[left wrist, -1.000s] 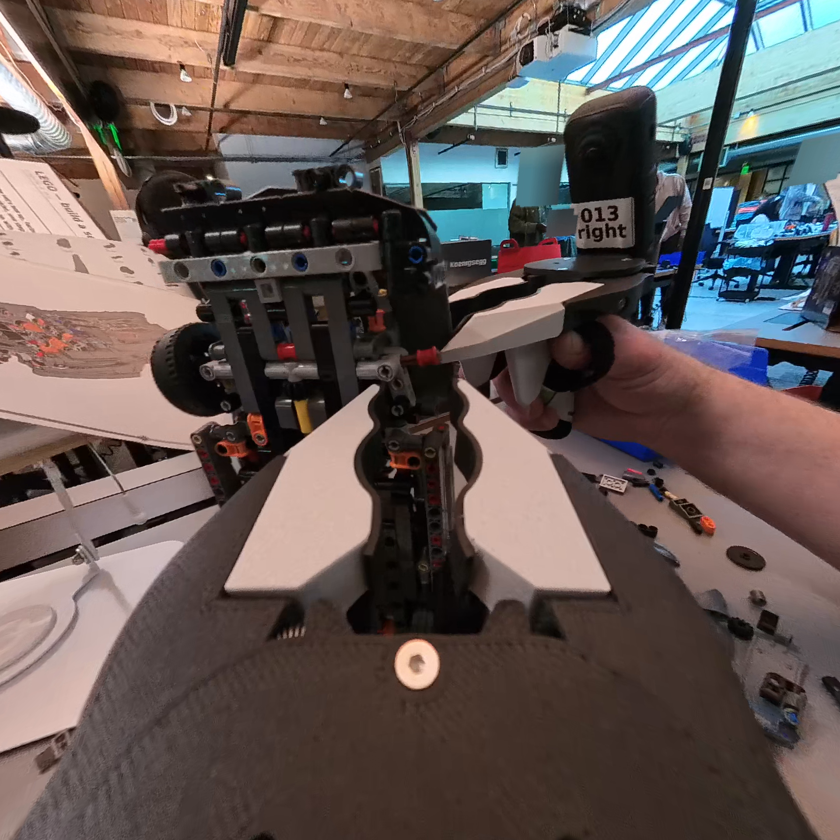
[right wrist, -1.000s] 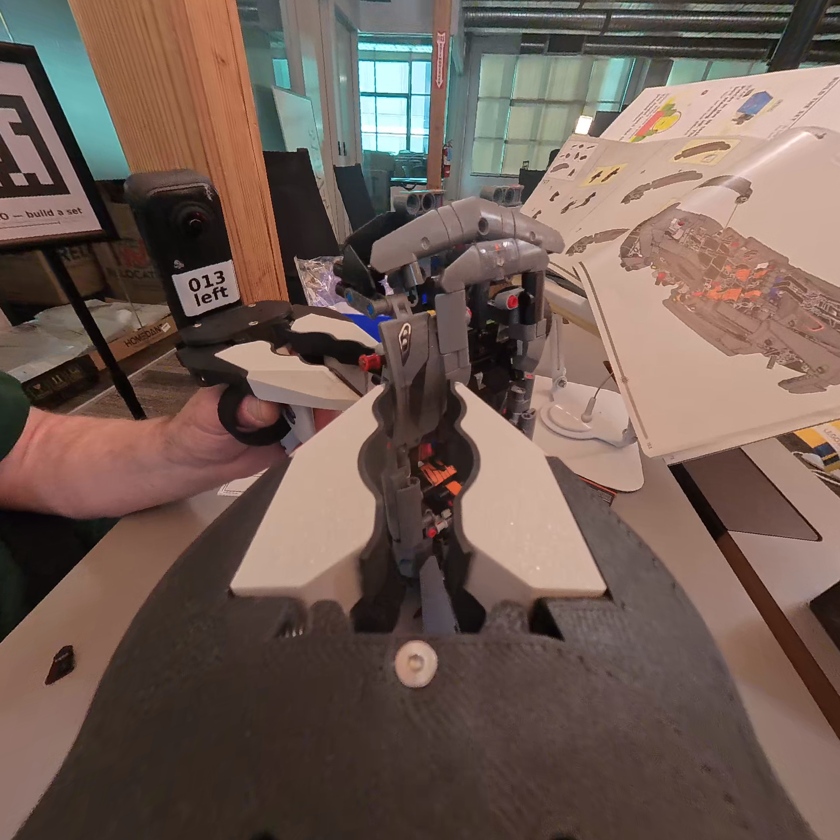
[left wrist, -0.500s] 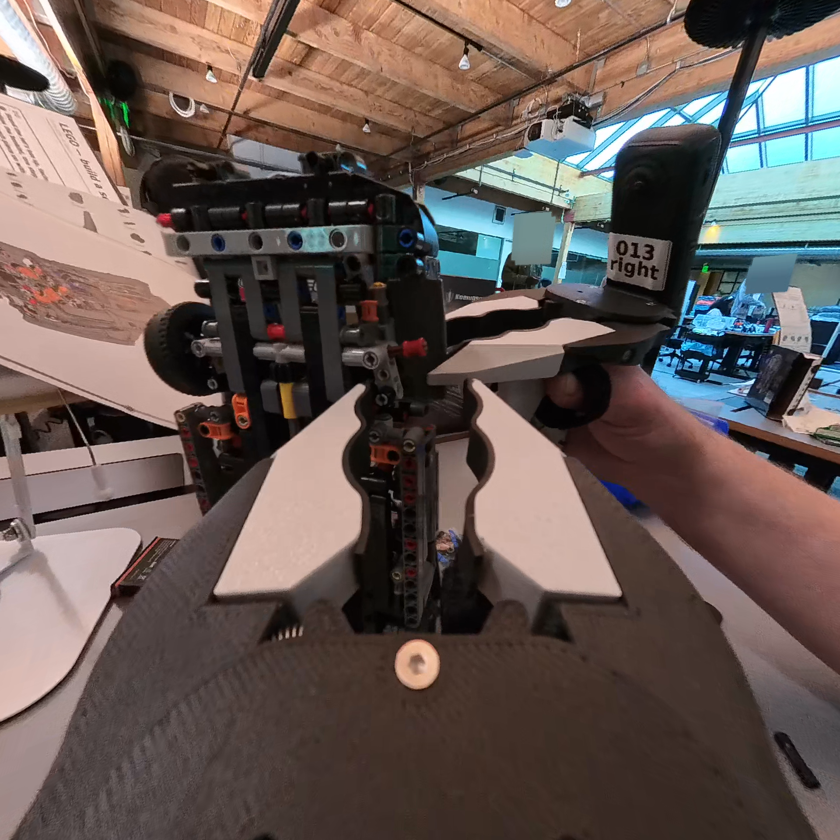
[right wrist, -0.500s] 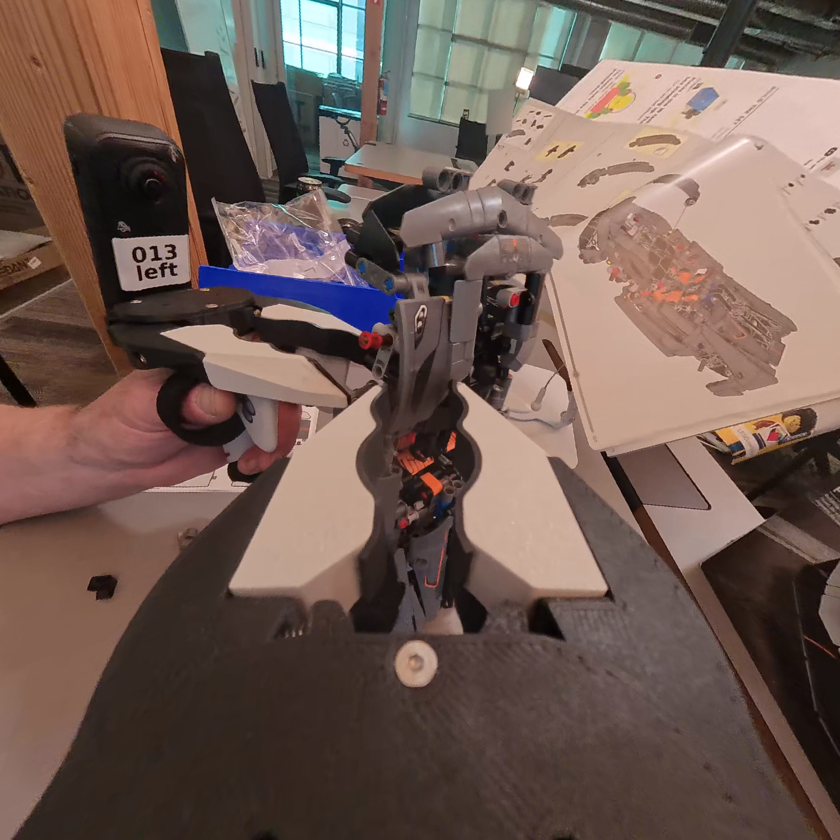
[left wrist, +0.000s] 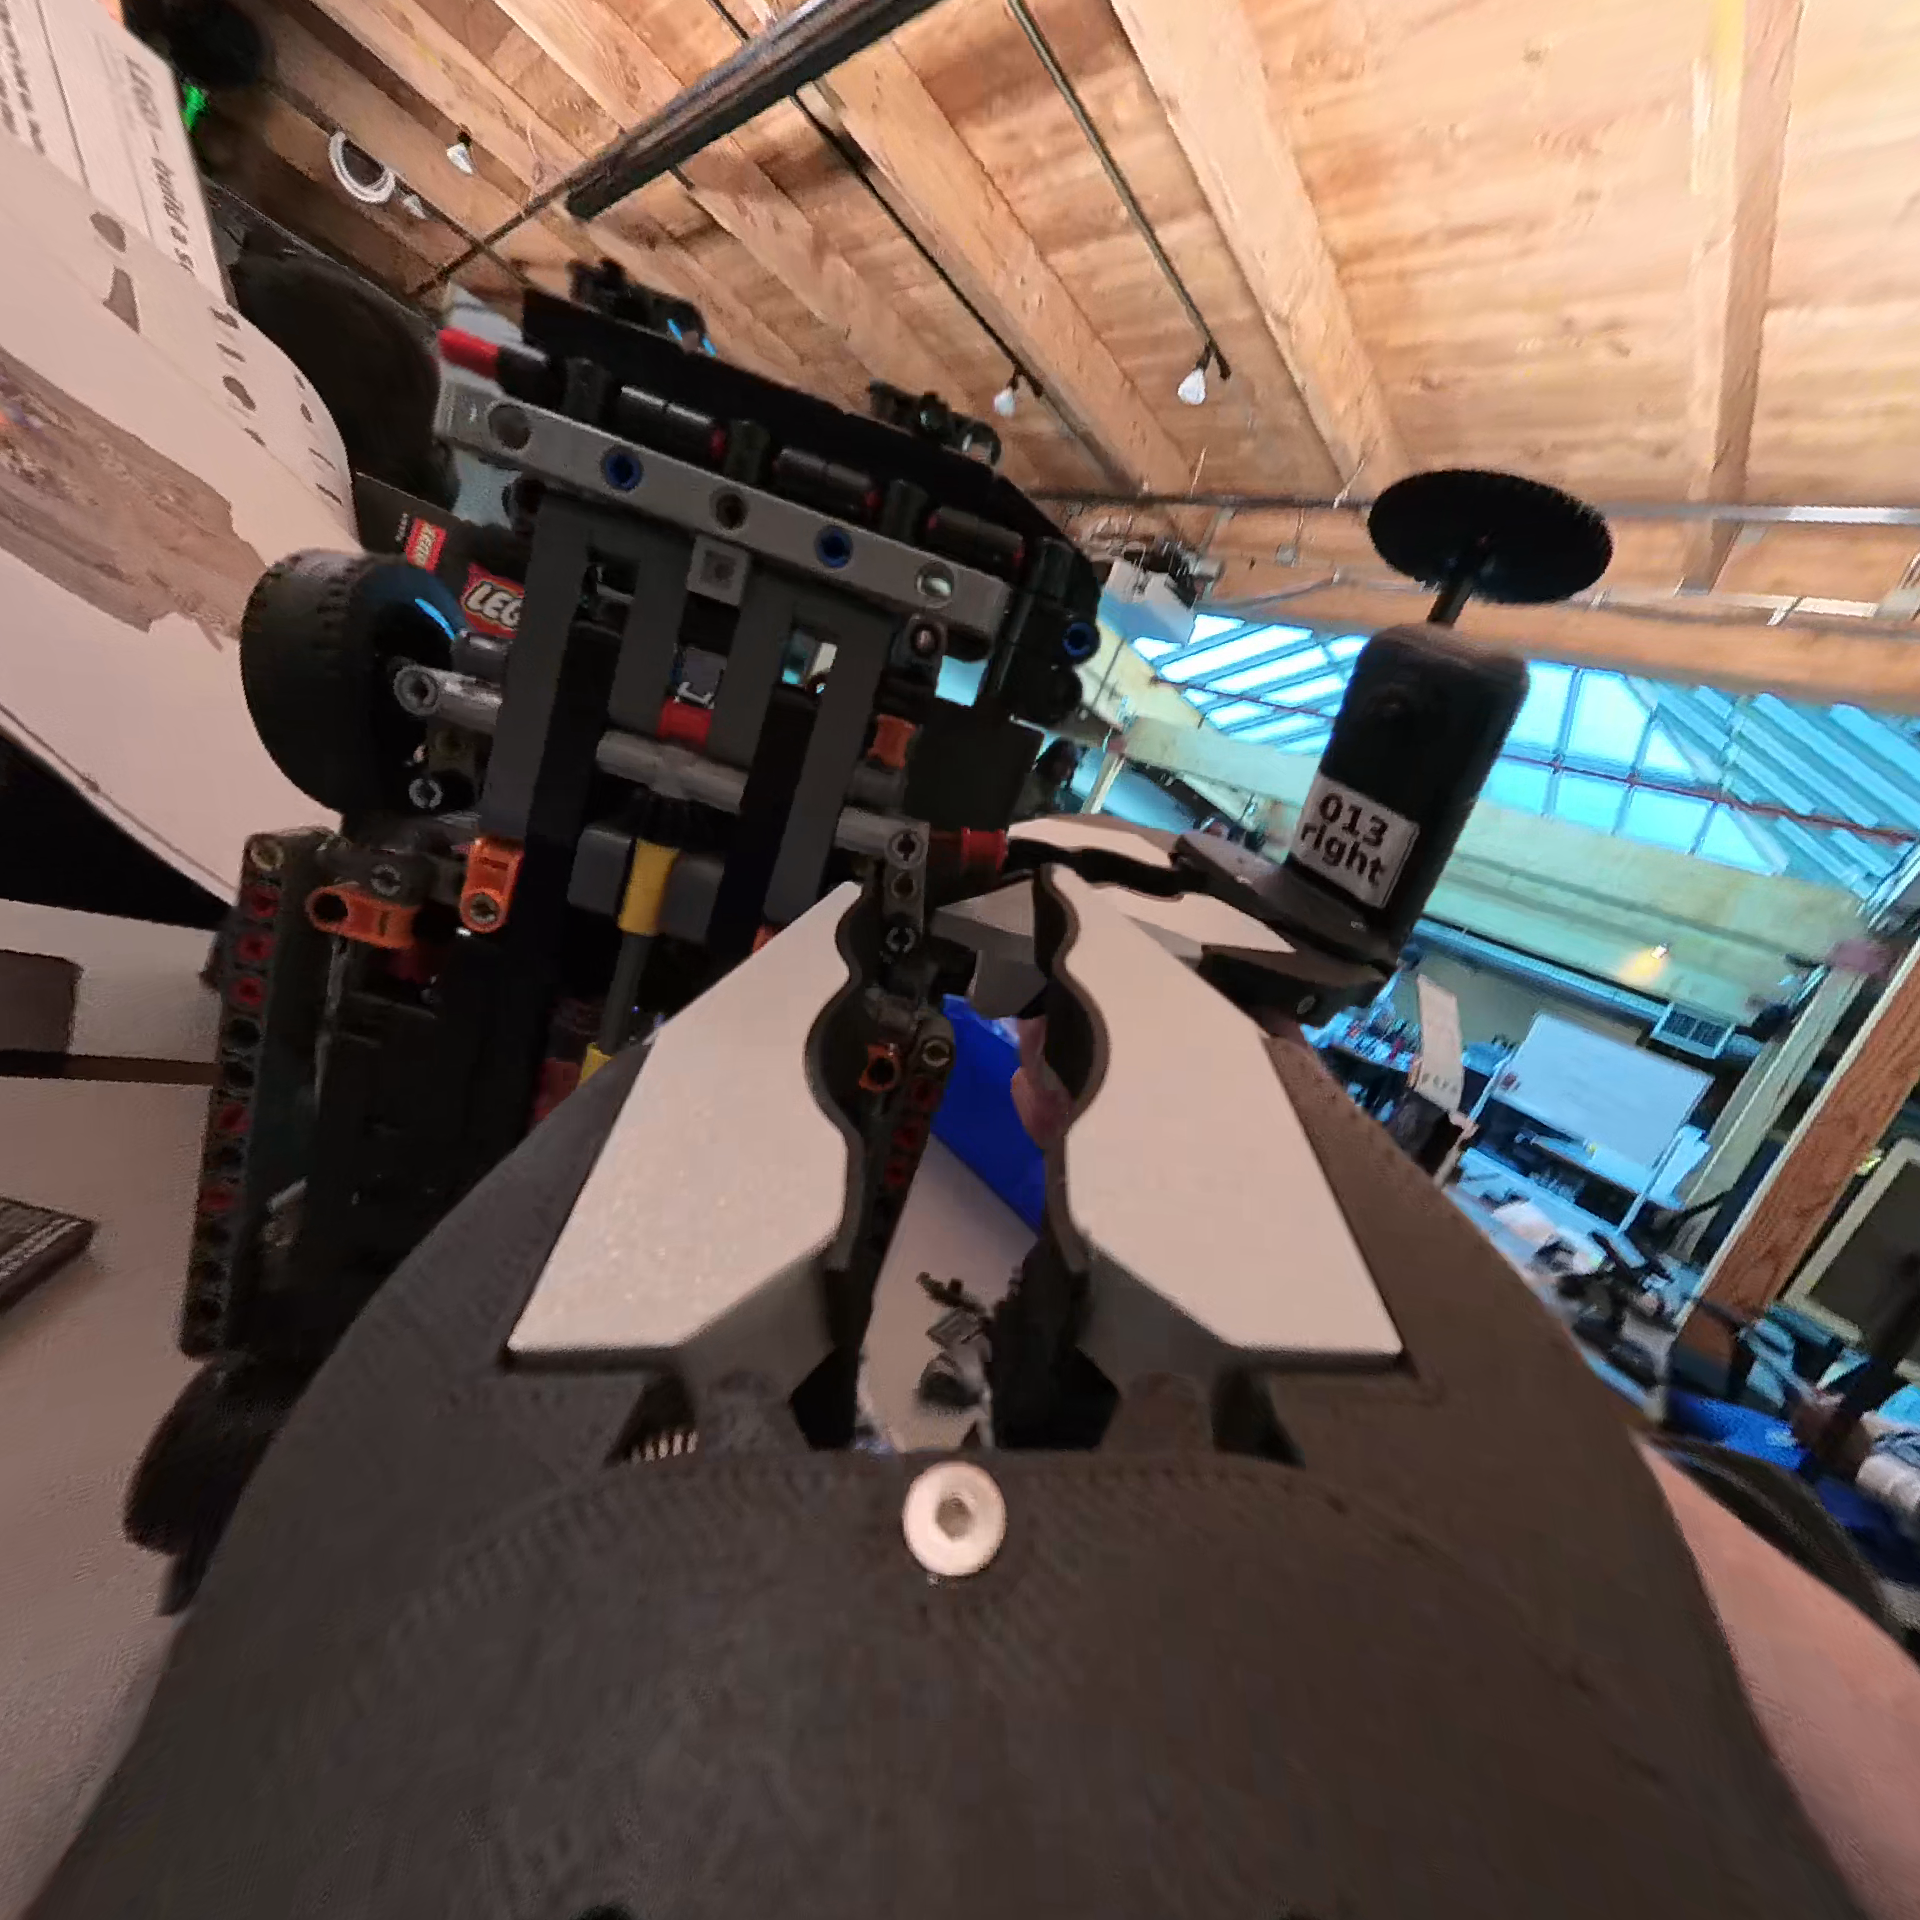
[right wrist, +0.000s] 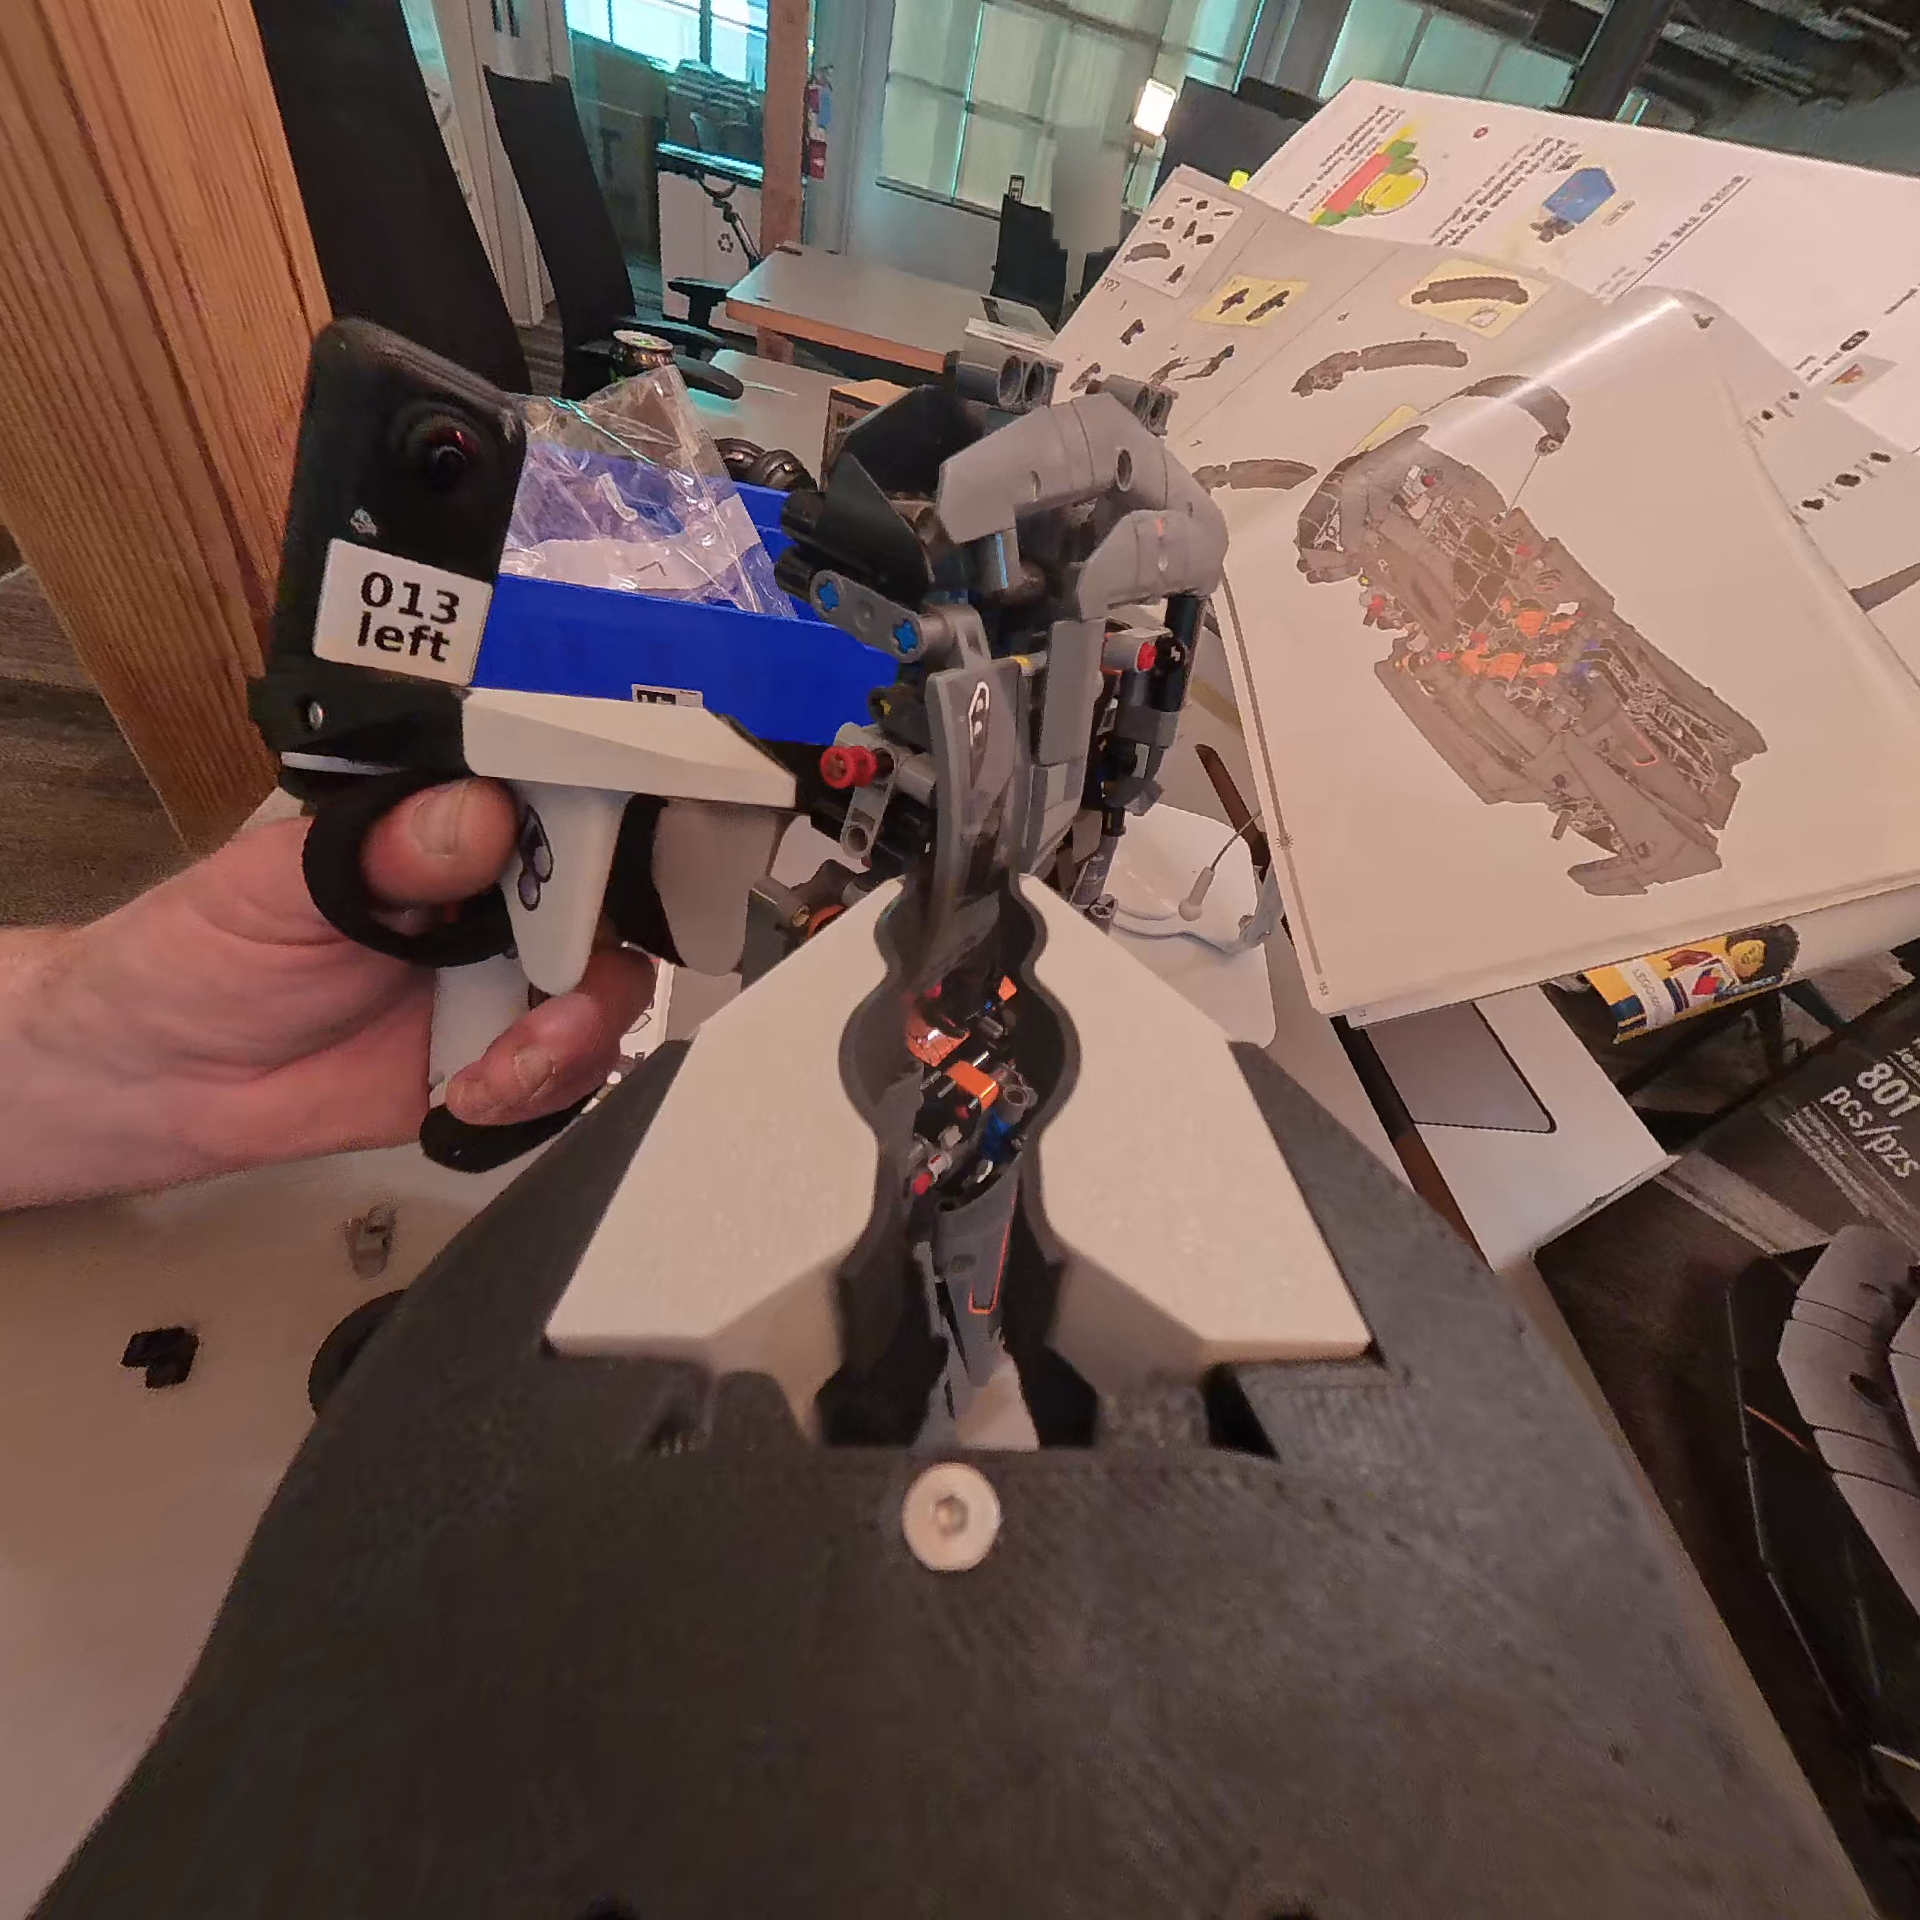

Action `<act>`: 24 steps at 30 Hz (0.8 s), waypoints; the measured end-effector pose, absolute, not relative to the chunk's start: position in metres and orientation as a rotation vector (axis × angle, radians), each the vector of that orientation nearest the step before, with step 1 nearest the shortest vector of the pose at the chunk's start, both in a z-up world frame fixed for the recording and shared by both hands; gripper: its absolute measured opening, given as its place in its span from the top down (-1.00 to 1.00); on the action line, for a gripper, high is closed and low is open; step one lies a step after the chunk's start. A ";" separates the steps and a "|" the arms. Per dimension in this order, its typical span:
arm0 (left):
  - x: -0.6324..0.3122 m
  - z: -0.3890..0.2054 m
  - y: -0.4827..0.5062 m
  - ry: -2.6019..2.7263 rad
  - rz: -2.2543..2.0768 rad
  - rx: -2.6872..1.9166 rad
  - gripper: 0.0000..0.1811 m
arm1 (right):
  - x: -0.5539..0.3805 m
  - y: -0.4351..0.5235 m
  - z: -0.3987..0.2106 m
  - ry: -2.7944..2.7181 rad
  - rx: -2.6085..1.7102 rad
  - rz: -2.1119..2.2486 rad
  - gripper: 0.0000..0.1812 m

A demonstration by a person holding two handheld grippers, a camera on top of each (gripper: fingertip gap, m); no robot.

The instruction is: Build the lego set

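While I hold it aloft, lego model upright between both tools, right gripper clamped on its grey panel, left gripper clamped on its dark beam, instruction booklet behind.
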State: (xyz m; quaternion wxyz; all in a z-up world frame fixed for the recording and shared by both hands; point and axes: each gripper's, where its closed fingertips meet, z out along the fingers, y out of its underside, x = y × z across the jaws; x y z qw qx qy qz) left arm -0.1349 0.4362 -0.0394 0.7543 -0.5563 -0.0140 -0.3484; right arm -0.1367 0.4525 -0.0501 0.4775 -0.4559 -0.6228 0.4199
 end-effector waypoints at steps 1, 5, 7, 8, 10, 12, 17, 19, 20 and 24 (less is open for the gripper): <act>-0.135 -0.039 0.435 -0.049 -0.794 -1.194 0.69 | -0.137 0.452 -0.050 -1.523 -1.117 1.023 0.86; -0.136 -0.040 0.435 -0.068 -0.877 -1.171 0.78 | -0.136 0.451 -0.051 -1.539 -1.117 1.005 0.87; -0.136 -0.041 0.433 -0.045 -0.866 -1.184 0.81 | -0.135 0.450 -0.051 -1.555 -1.115 0.979 0.86; -0.136 -0.042 0.433 -0.037 -0.857 -1.187 0.81 | -0.135 0.449 -0.050 -1.566 -1.117 0.967 0.86; -0.137 -0.043 0.432 -0.017 -0.821 -1.191 0.84 | -0.134 0.447 -0.050 -1.590 -1.113 0.930 0.84; -0.134 -0.044 0.431 0.017 -0.808 -1.203 0.87 | -0.130 0.445 -0.050 -1.629 -1.075 0.839 0.83; -0.120 -0.049 0.430 0.143 -0.706 -1.264 0.95 | -0.107 0.428 -0.036 -1.744 -0.924 0.636 0.69; -0.114 -0.049 0.430 0.188 -0.676 -1.286 0.95 | -0.098 0.419 -0.031 -1.785 -0.875 0.547 0.65; -0.111 -0.050 0.429 0.215 -0.664 -1.297 0.95 | -0.095 0.418 -0.033 -1.810 -0.865 0.476 0.63; -0.109 -0.051 0.428 0.254 -0.637 -1.312 0.95 | -0.083 0.419 -0.037 -1.842 -0.851 0.250 0.77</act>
